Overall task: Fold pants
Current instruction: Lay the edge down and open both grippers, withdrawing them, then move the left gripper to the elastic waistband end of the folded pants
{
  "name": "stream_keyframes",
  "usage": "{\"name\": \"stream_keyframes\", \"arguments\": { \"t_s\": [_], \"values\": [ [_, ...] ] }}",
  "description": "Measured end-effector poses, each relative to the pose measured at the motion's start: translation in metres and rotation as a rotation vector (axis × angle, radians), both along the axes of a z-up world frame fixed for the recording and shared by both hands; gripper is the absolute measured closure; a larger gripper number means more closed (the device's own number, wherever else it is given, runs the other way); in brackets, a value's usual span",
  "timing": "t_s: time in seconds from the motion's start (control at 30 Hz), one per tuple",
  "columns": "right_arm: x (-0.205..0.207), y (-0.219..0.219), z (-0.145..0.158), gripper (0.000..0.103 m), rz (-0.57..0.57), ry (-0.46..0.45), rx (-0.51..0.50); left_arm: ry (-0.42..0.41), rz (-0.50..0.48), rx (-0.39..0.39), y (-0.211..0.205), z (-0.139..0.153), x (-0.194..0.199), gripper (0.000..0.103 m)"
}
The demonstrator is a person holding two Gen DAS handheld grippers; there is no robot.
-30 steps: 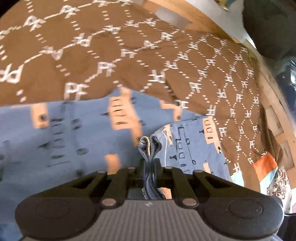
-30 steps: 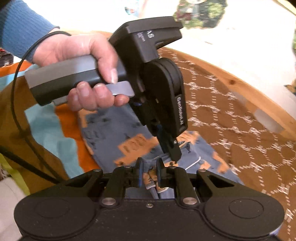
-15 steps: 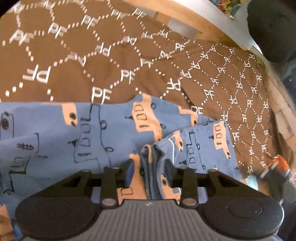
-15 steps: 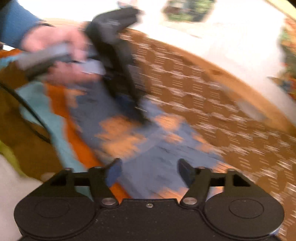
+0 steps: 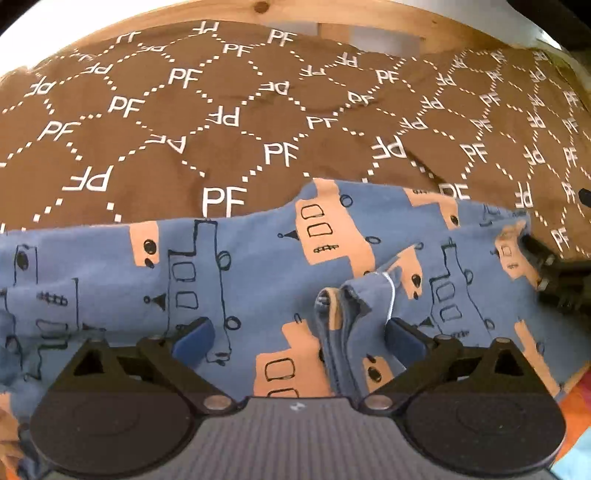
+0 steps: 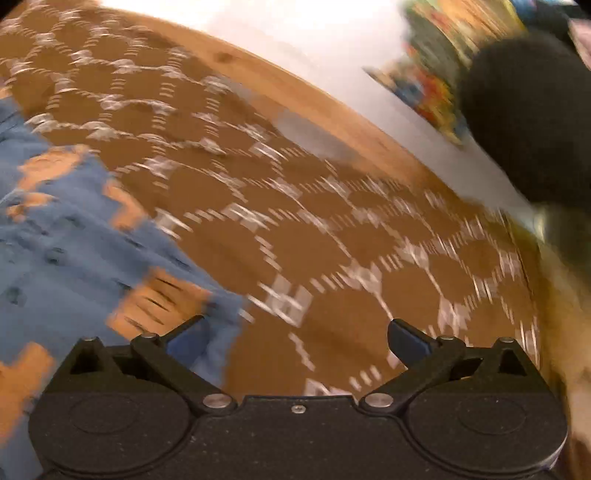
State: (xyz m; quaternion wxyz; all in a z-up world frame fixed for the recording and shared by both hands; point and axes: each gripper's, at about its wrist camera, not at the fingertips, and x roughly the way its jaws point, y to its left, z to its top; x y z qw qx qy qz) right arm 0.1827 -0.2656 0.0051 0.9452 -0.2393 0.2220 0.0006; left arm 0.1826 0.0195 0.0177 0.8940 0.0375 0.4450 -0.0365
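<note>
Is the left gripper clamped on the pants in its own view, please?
No, the left gripper has its jaws opening, pads clear of the pants fold between them.

- Lying spread flat: brown blanket (image 5: pixel 229 122) with white "PF" diamond print.
- Running behind it: wooden rail (image 5: pixel 280 11).
- Showing blurred: dark rounded object (image 6: pixel 532 110).

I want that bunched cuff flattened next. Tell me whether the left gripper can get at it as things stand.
Probably yes. The left gripper is opening, and the bunched cuff of the pants stands right between its fingers, untouched, with nothing over it.
</note>
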Motion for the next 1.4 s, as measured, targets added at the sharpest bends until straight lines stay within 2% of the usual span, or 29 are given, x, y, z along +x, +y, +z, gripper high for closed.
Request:
{"name": "stream_keyframes", "arguments": {
  "t_s": [0.1,0.2,0.3,0.33,0.4,0.47,0.53,0.77,1.03,1.17,1.23,1.4],
  "values": [
    [-0.004,-0.009,0.008,0.001,-0.043,-0.015,0.031,0.022,0.008,-0.004,0.002,0.006,-0.002,0.002],
    [-0.026,0.0,0.021,0.001,0.055,-0.011,0.093,0.018,0.03,-0.049,0.002,0.018,-0.017,0.001],
    [-0.051,0.015,0.028,0.001,0.203,0.029,0.164,0.011,-0.043,-0.139,-0.001,0.021,-0.042,0.0],
    [-0.059,0.022,0.027,0.001,0.262,0.056,0.164,0.035,-0.055,-0.127,-0.003,0.016,-0.047,0.0],
    [-0.072,0.039,0.017,0.001,0.354,0.111,0.123,0.078,-0.046,-0.057,-0.005,0.002,-0.053,0.001],
    [-0.077,0.055,-0.001,0.001,0.383,0.157,0.036,0.037,-0.062,-0.053,-0.001,-0.005,-0.061,0.0],
    [-0.08,0.057,-0.009,0.001,0.378,0.129,0.03,0.032,-0.059,-0.059,-0.001,-0.005,-0.061,0.0],
    [-0.065,0.039,-0.008,0.001,0.311,0.202,0.17,0.019,-0.058,-0.093,0.006,-0.006,-0.063,0.0],
    [-0.064,0.037,-0.011,0.001,0.305,0.205,0.19,0.022,-0.055,-0.112,0.007,-0.002,-0.065,0.0],
    [-0.063,0.035,-0.012,0.001,0.303,0.211,0.208,0.048,-0.013,-0.173,0.02,0.009,-0.074,0.0],
    [-0.063,0.035,-0.012,0.001,0.302,0.215,0.216,0.009,0.022,-0.198,0.03,0.016,-0.088,0.0],
    [-0.061,0.034,-0.013,0.001,0.3,0.217,0.224,-0.205,0.202,-0.177,0.065,0.035,-0.139,0.0]
  ]
}}
